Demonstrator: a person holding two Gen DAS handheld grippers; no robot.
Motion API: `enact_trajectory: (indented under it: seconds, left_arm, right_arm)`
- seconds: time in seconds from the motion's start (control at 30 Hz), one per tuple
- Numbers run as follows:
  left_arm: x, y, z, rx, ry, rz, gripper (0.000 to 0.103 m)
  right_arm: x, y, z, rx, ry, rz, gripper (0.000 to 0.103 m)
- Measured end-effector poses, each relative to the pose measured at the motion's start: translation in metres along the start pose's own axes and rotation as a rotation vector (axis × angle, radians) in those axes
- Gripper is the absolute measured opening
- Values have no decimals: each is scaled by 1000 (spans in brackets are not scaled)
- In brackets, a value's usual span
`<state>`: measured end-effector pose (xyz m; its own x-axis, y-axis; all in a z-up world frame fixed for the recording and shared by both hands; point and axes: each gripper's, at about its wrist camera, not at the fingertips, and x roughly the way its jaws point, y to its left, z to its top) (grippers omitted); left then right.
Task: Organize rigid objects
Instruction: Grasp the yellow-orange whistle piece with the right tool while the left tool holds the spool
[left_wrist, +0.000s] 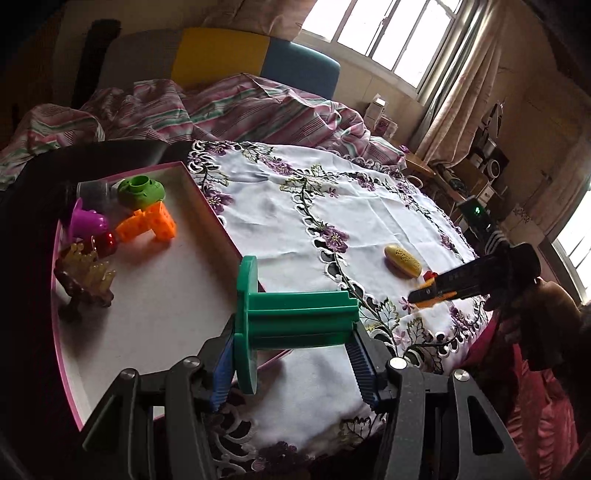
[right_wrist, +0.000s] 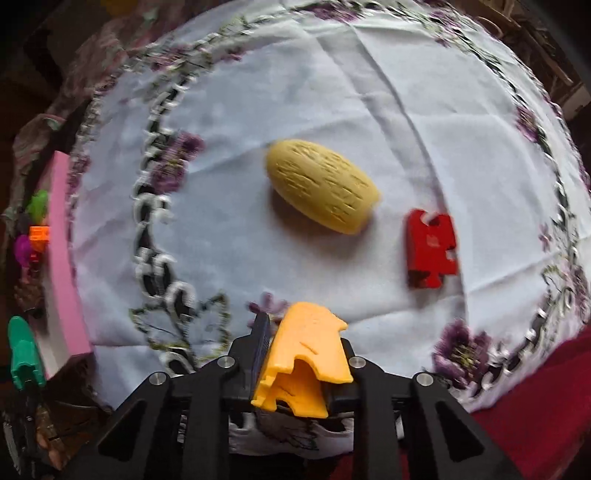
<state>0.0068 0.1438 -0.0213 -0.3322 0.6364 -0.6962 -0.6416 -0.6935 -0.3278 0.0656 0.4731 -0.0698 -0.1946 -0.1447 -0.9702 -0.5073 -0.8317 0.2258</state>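
My left gripper (left_wrist: 291, 363) is shut on a green plastic spool (left_wrist: 288, 321) and holds it over the near right edge of the pink-rimmed tray (left_wrist: 155, 317). The tray holds a green piece (left_wrist: 141, 191), an orange block (left_wrist: 151, 222), a purple cup (left_wrist: 85, 221), a red bead (left_wrist: 106, 243) and an amber comb-like piece (left_wrist: 86, 275). My right gripper (right_wrist: 301, 354) is shut on a yellow plastic piece (right_wrist: 304, 354) above the tablecloth. A yellow oval shell (right_wrist: 323, 184) and a red puzzle piece (right_wrist: 430, 249) lie on the cloth ahead of it.
The round table has a white embroidered cloth (left_wrist: 332, 206) with purple flowers. A bed with striped bedding (left_wrist: 221, 107) stands behind it. The right gripper shows in the left wrist view (left_wrist: 476, 277) at the table's right edge. The tray's pink wall (right_wrist: 62, 258) is at the right view's left.
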Motion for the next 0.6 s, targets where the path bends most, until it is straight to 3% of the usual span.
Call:
enact_trajectory:
  seconds: [0.1,0.13,0.17,0.2,0.23,0.43,0.5,0.6]
  left_arm:
    - [0,0,-1,1,4,5,56]
    - [0,0,-2,1,4,6,56]
    - [0,0,-2,2,4,8,56]
    - [-1,0,-2,3,3,10,56]
    - [-1,1,-2,3,1,12,56]
    - [-1,4,-2,-7,3,10,56]
    - [0,5,-3,-10,5,9,56]
    - [-1,5,-3,-11,4,12,56]
  right_arm:
    - [-2,3,6,1,-12,164,24]
    - [0,2,8,9,6,230,29]
    - [1,8,6,28,11,241,36]
    - [1,9,7,34,1,203,48]
    - [0,8,7,29,-7,155,52]
    - [-7,-16,6,31,-39,23,55]
    - [-15,-19,9,26,-85,-38,55]
    - [-28,-10,10,-26,-138,-64,56]
